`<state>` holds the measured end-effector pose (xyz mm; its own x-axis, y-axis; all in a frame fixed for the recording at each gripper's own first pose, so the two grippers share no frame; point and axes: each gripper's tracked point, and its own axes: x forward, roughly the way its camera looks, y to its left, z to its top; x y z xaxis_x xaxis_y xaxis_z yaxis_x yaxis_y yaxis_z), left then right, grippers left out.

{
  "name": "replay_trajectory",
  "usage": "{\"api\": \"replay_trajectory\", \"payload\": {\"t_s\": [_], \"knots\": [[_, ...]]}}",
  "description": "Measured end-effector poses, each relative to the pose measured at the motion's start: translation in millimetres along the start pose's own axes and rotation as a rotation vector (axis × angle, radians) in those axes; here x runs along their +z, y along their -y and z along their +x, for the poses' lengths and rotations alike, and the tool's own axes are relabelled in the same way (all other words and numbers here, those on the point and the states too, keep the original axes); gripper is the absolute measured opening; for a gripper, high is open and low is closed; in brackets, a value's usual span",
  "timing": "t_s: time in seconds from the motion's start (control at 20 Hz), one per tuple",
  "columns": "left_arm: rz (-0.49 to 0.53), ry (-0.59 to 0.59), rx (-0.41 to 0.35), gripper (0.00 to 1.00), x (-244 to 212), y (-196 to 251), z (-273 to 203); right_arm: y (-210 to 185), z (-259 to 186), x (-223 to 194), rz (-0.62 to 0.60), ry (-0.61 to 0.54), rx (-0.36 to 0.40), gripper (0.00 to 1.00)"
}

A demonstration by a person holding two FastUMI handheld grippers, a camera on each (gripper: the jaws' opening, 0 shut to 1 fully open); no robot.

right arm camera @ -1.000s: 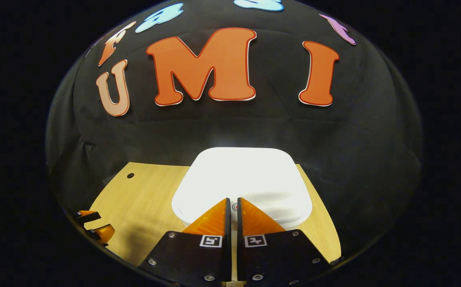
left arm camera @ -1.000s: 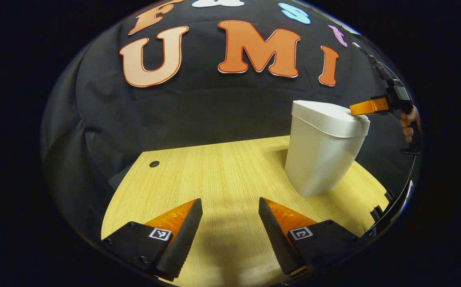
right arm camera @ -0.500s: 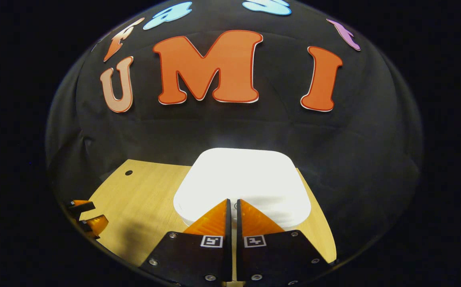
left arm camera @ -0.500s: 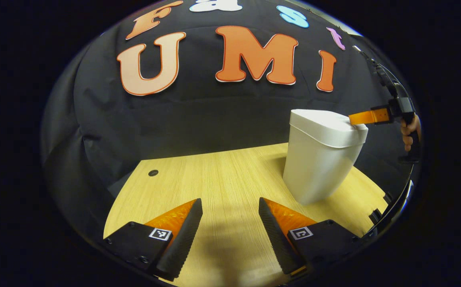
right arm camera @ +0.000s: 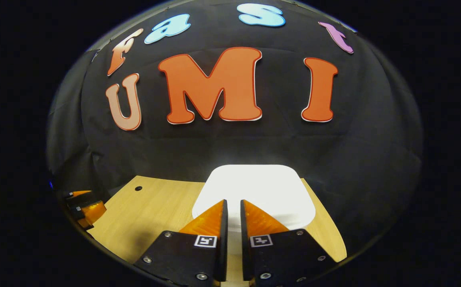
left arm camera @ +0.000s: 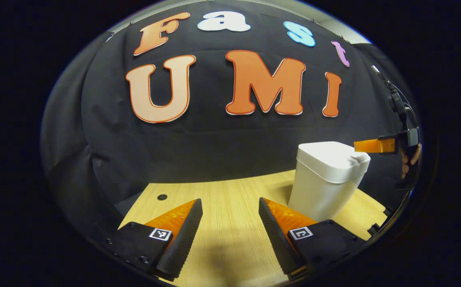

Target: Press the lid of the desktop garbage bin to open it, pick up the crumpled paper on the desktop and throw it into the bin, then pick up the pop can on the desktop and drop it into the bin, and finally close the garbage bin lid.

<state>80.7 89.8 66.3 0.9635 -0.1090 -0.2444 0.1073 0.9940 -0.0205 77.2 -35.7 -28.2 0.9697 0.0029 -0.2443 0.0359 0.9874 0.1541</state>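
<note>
The white bin (left arm camera: 326, 179) stands on the worktop (left arm camera: 222, 207), lid down. The right gripper (right arm camera: 231, 202) hovers above its lid, nearly closed, holding nothing. The left gripper (left arm camera: 230, 203) is wide apart.

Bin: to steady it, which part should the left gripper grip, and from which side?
Likely the bin at its upper wall, just under the lid, coming level from the left gripper's side. The wall narrows downward and the lid overhangs, so a high grip should slip least. The right gripper occupies the opposite edge. Whether the jaws span it is unclear.
</note>
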Motion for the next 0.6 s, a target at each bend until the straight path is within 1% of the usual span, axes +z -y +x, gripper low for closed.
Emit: {"api": "replay_trajectory", "payload": {"t_s": [0.05, 0.1, 0.15, 0.2, 0.3, 0.35, 0.4, 0.6], "knots": [[-0.006, 0.020, 0.004, 0.92, 9, -1, 0, -3, -1, 0, -0.009, 0.007, 0.005, 0.20], [-0.010, 0.041, 0.011, 0.92, 17, -4, -1, -6, -4, 0, -0.019, 0.018, 0.007, 0.32], [-0.012, 0.060, 0.016, 0.92, 23, -7, -3, -9, -6, 1, -0.030, 0.027, 0.011, 0.38], [-0.014, 0.078, 0.024, 0.91, 30, -9, -3, -13, -7, 0, -0.040, 0.037, 0.014, 0.49], [-0.022, 0.114, 0.034, 0.92, 42, -14, -6, -21, -10, 0, -0.054, 0.051, 0.021, 0.60], [-0.028, 0.127, 0.037, 0.92, 47, -14, -7, -25, -10, -1, -0.060, 0.057, 0.027, 0.58], [-0.033, 0.140, 0.042, 0.92, 51, -16, -9, -30, -11, 0, -0.067, 0.064, 0.033, 0.65], [-0.038, 0.173, 0.052, 0.96, 59, -21, -14, -43, -18, 6, -0.095, 0.103, 0.061, 0.72]]}}
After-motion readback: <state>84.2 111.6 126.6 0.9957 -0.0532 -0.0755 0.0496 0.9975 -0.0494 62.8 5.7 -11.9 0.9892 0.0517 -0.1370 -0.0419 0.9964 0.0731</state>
